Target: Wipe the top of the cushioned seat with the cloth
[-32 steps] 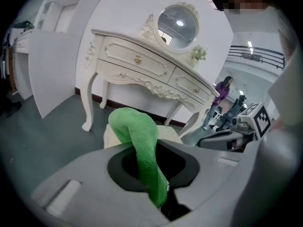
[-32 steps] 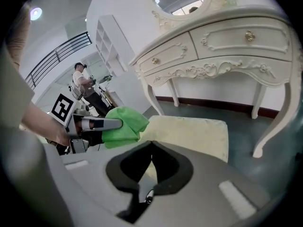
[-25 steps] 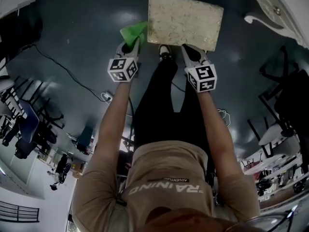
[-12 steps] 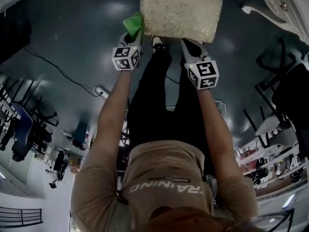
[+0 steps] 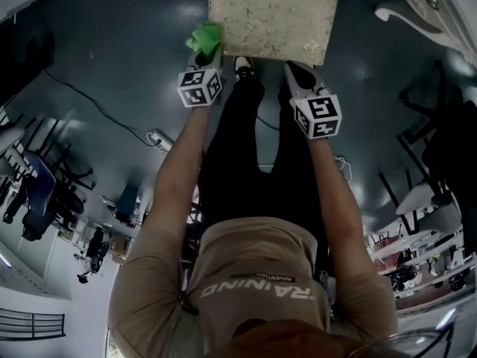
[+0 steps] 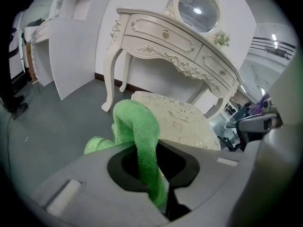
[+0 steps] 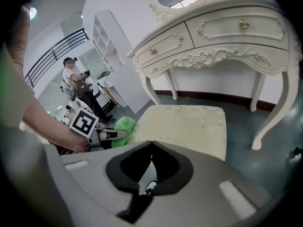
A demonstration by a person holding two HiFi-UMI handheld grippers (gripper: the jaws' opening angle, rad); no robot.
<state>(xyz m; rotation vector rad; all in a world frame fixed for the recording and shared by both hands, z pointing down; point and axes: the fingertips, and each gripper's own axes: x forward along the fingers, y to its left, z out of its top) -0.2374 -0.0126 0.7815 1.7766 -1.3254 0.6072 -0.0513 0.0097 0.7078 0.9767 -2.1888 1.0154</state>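
Observation:
The cushioned seat (image 5: pixel 272 19) is a cream, patterned rectangle at the top of the head view; it also shows as a seat (image 6: pixel 182 124) and as a seat (image 7: pixel 187 126) in the two gripper views. A green cloth (image 5: pixel 204 37) hangs bunched at the seat's left edge, and my left gripper (image 5: pixel 209 55) is shut on that cloth (image 6: pixel 142 136). My right gripper (image 5: pixel 296 69) sits just before the seat's near edge, jaws closed with nothing between them. From the right gripper view the cloth (image 7: pixel 124 125) and the left gripper (image 7: pixel 106 136) lie left of the seat.
A white carved dressing table (image 6: pixel 175 46) with a round mirror stands behind the seat, its curved legs (image 7: pixel 270 112) close to the seat's far side. My legs and shoe (image 5: pixel 243 67) stand right before the seat. A cable (image 5: pixel 97 103) runs across the dark floor at left.
Both grippers have moved slightly forward toward the seat. The cloth has come up against the seat's left near corner.

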